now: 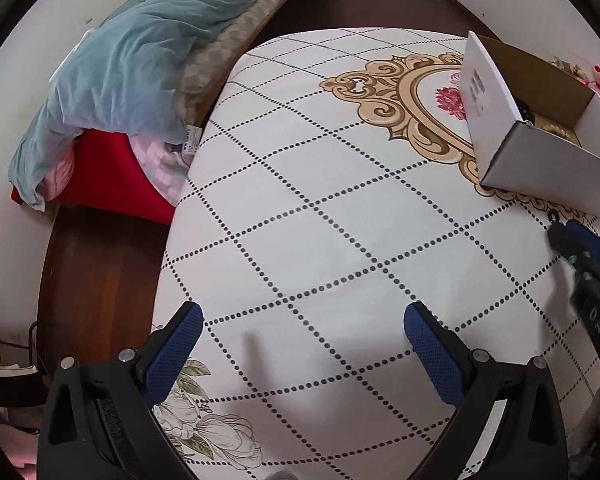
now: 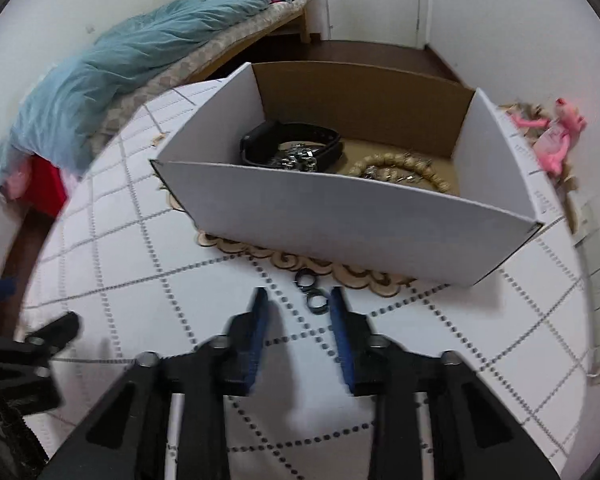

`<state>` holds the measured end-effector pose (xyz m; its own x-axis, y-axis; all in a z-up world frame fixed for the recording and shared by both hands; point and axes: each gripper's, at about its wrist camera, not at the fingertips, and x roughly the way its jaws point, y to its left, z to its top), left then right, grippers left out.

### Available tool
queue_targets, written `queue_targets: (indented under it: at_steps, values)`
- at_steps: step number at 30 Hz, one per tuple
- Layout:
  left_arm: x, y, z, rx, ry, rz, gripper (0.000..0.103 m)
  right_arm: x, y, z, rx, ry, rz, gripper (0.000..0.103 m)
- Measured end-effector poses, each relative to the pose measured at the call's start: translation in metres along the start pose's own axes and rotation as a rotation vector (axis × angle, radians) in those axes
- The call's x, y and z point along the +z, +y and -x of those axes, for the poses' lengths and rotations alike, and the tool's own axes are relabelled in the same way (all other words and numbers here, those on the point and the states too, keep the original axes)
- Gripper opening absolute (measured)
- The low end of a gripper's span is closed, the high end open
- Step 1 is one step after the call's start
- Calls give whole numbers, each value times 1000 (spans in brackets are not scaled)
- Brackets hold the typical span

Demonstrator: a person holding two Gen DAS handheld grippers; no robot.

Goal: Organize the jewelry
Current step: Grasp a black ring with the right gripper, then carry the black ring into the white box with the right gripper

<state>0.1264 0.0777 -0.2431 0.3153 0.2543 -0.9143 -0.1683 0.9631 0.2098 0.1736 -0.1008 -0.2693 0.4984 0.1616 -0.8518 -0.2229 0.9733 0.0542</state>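
Observation:
A white cardboard box [image 2: 364, 216] stands on the patterned tablecloth [image 2: 140, 264]. Inside it lie a black band [image 2: 292, 136], a silver chain [image 2: 296, 159] and a beaded bracelet [image 2: 396, 164]. Two dark rings [image 2: 310, 290] lie on the cloth just in front of the box. My right gripper [image 2: 298, 302] is open and empty, its tips just short of the rings. My left gripper [image 1: 302, 316] is open wide and empty over bare cloth. The box [image 1: 540, 160] shows at the right in the left wrist view, with the right gripper [image 1: 580, 248] below it.
A pink toy [image 2: 556, 136] lies right of the box. A bed with a teal quilt [image 1: 120, 64] and red cloth [image 1: 112, 176] stands to the left, beyond the table edge. Dark wooden floor [image 1: 96, 280] lies between them.

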Motion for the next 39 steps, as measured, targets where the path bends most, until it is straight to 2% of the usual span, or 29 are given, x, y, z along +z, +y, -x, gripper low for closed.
queue_targets:
  at_steps: [5,8,14,18,20,22,24,25,28,30,31,33,39]
  values:
    - [3,-17,5,-17,-21,-24,103,-7,-16,10,6,-11,-43,12]
    - [7,-39,10,-69,-37,-35,103,-20,-42,31,-8,-37,-121,12]
    - [20,-101,14,-212,-47,-70,102,-49,-94,60,-94,-49,-250,12]
    - [26,-135,18,-249,-66,-98,95,-62,-124,61,-139,-37,-308,12]
    - [28,-148,17,-243,-78,-115,94,-65,-135,59,-150,-36,-341,12]
    - [31,-154,13,-239,-81,-119,85,-67,-144,60,-158,-38,-360,12]
    - [32,-159,10,-242,-78,-121,70,-64,-145,58,-162,-42,-369,12]
    - [34,-159,9,-246,-83,-120,67,-64,-146,58,-164,-44,-372,12]
    - [38,-160,10,-264,-110,-121,49,-64,-147,58,-168,-47,-376,12]
    - [39,-161,10,-278,-120,-129,27,-64,-149,58,-168,-49,-380,12]
    - [39,-162,10,-287,-122,-132,24,-63,-149,57,-168,-50,-384,12]
    - [40,-164,11,-295,-126,-138,10,-63,-151,58,-166,-51,-392,12]
    - [39,-164,11,-320,-143,-133,10,-61,-155,65,-161,-65,-399,12]
